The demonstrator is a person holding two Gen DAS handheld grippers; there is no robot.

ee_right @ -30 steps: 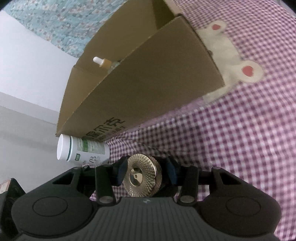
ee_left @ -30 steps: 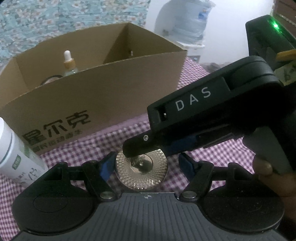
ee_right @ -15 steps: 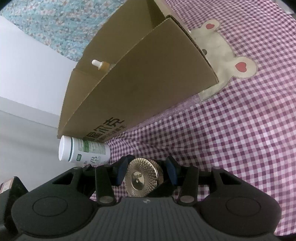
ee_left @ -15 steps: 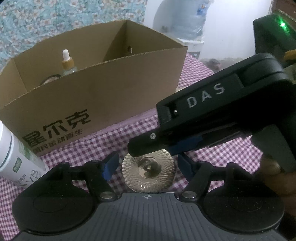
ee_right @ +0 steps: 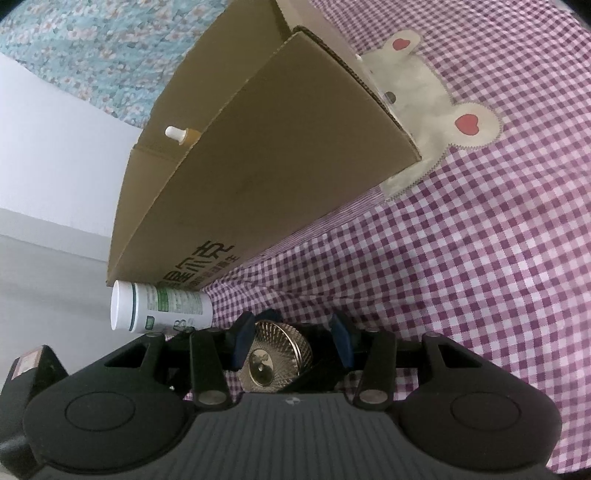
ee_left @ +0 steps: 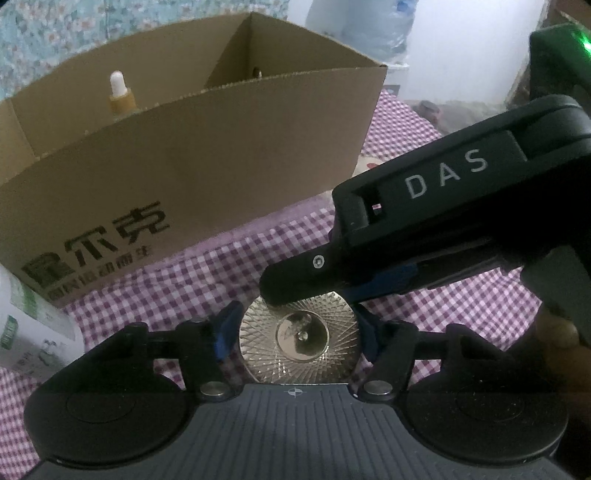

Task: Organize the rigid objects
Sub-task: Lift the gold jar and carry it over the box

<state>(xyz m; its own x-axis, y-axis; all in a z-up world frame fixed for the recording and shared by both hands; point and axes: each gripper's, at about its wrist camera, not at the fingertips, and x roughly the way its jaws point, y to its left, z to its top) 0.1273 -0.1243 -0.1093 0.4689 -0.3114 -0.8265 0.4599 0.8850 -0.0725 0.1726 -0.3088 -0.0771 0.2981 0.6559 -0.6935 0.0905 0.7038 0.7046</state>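
A round gold disc [ee_left: 299,339] with a ribbed face hangs just above the purple checked cloth [ee_right: 480,258]. My right gripper [ee_right: 291,338] is shut on it, gripping across its faces, so the disc [ee_right: 273,362] shows tilted there. In the left wrist view the right gripper [ee_left: 314,288] reaches in from the right over the disc's top edge. My left gripper [ee_left: 297,332] is closing with the disc between its jaws, and the blue pads [ee_left: 227,330] meet the rim on both sides. An open cardboard box [ee_left: 184,166] stands just beyond.
An amber dropper bottle [ee_left: 120,96] stands inside the box [ee_right: 277,166]. A white bottle with a green label [ee_right: 162,306] lies against the box's near left corner. A bear patch [ee_right: 424,99] is sewn on the cloth by the box's right end. A water jug [ee_left: 369,29] stands far behind.
The left jaws have narrowed from a visible gap on each side until the pads meet the disc's rim. The right gripper keeps its hold, and the disc has tilted slightly in its view.
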